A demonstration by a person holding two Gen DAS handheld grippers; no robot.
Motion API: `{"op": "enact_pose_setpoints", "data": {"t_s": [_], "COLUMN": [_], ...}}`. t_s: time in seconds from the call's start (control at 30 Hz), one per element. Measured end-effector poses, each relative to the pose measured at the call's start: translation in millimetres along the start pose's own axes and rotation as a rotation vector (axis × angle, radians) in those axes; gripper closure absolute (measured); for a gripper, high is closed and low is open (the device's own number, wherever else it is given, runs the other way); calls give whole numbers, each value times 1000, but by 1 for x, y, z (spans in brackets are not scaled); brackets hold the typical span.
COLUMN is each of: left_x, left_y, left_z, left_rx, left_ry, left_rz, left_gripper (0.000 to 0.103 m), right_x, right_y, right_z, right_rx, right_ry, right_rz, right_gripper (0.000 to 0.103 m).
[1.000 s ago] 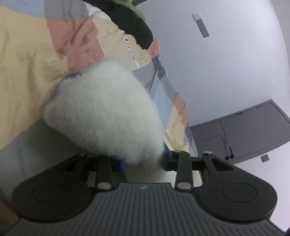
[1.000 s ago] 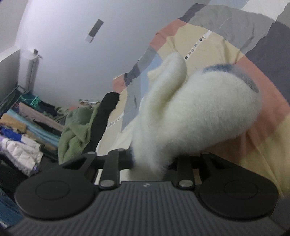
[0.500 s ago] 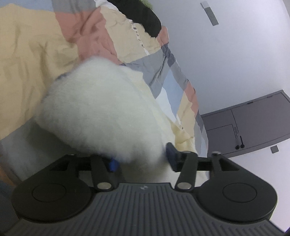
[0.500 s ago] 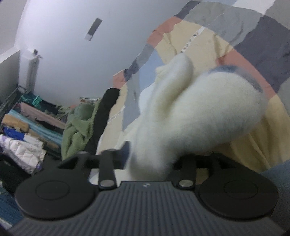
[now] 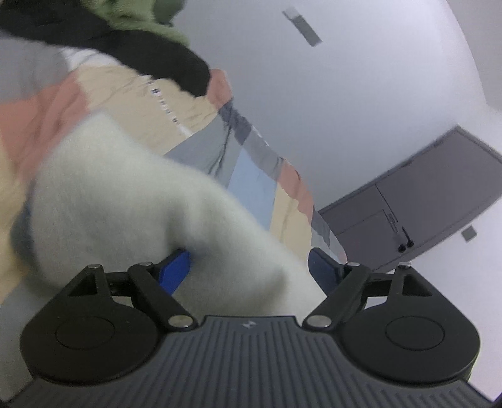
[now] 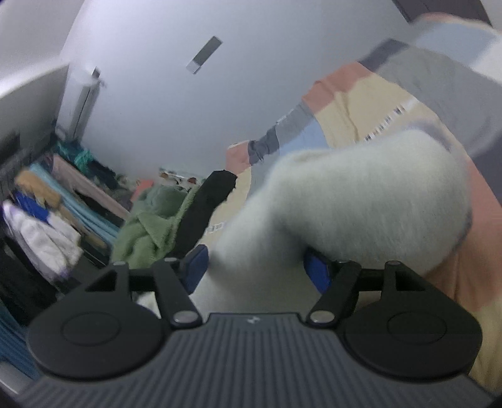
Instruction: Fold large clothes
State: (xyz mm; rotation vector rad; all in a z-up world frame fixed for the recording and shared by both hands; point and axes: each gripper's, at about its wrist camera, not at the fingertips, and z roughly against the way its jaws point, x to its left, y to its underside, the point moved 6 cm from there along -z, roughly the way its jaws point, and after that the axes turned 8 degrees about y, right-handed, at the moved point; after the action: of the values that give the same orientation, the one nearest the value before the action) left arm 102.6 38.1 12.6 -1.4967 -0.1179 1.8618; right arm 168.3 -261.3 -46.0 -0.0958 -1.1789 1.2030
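Observation:
A fluffy white garment (image 5: pixel 125 204) lies bunched on the patchwork bedspread (image 5: pixel 251 188). Part of it runs back between the blue pads of my left gripper (image 5: pixel 248 266). Those jaws are opening and stand wide, with the fleece loose between them. In the right wrist view the same white garment (image 6: pixel 360 194) fills the gap of my right gripper (image 6: pixel 255 270). Its jaws are opening too, and the pads (image 6: pixel 317 271) stand apart beside the fleece without squeezing it. Both views are blurred.
A black garment (image 5: pixel 163 59) and a green fleece (image 5: pixel 135 15) lie further up the bed, and the right wrist view shows this green fleece (image 6: pixel 147 226) as well. Piled clothes (image 6: pixel 47 213) fill the left beyond the bedspread (image 6: pixel 360 103). A grey cabinet (image 5: pixel 423 201) stands against the white wall.
Both grippers' jaws have spread from a tight hold on the white garment to wide apart. Both hands have lifted and pulled back, and the views have rolled.

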Motion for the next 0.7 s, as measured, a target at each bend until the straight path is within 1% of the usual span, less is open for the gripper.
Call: {"op": "enact_pose_setpoints", "data": {"t_s": [0.07,0.17,0.3,0.43,0.57,0.7], "left_x": [5,20,36,45,56,64], "left_y": [-7,-15,-22,-26,-31,-36], "left_z": [-22,-53,-84,-109,-128,-138], "left_rx": [19,22,29,43,52,54], "left_ry": [2,-34,-55,-79,-76,-62], "left_rz": [-34,-72,-125,-197,-228,-234], "left_gripper": [17,17,17,17,17,17], "right_x": [1,-5,-18,-26,-33,-38], "right_y": [-6,-13,-17,-18,-20,-23], "right_z": [-20,-52,-93,-124,-147,-160], "right_rx": [6,32,52,54,58,63], "right_ry": [29,84,133,153,146,130], "right_rz": [63,120,160,209,216,216], "right_gripper": [35,36,36,36,36,36]}}
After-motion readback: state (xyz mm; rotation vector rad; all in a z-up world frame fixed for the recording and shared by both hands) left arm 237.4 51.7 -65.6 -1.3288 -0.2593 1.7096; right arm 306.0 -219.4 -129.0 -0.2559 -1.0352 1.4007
